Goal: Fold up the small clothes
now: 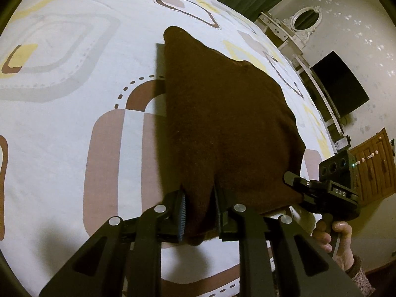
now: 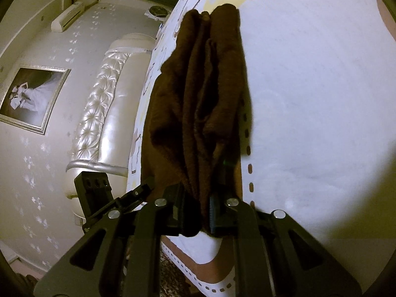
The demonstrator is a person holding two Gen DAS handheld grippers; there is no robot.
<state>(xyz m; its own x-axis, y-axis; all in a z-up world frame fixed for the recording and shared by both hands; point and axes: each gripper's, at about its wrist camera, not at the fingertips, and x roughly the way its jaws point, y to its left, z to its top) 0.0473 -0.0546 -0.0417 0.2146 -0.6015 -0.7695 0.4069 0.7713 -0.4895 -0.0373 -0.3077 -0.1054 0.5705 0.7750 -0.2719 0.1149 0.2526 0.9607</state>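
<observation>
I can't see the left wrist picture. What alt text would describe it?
The left hand-held gripper is shut on a brown cloth that stretches away over a white bedspread with brown and yellow shapes. At lower right, the right hand-held gripper pinches the cloth's neighbouring edge, a person's hand on its handle.

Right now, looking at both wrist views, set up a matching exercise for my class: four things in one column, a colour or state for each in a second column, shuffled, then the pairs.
Column 1
1. cloth
2. left gripper
3. bedsheet
4. headboard

Column 2
A. white with brown and yellow shapes
B. pearly and tufted
C. dark brown, bunched and held by both grippers
D. shut on a cloth edge

Pairs: 1-C, 2-D, 3-A, 4-B. The right gripper is likewise shut on the cloth.
</observation>
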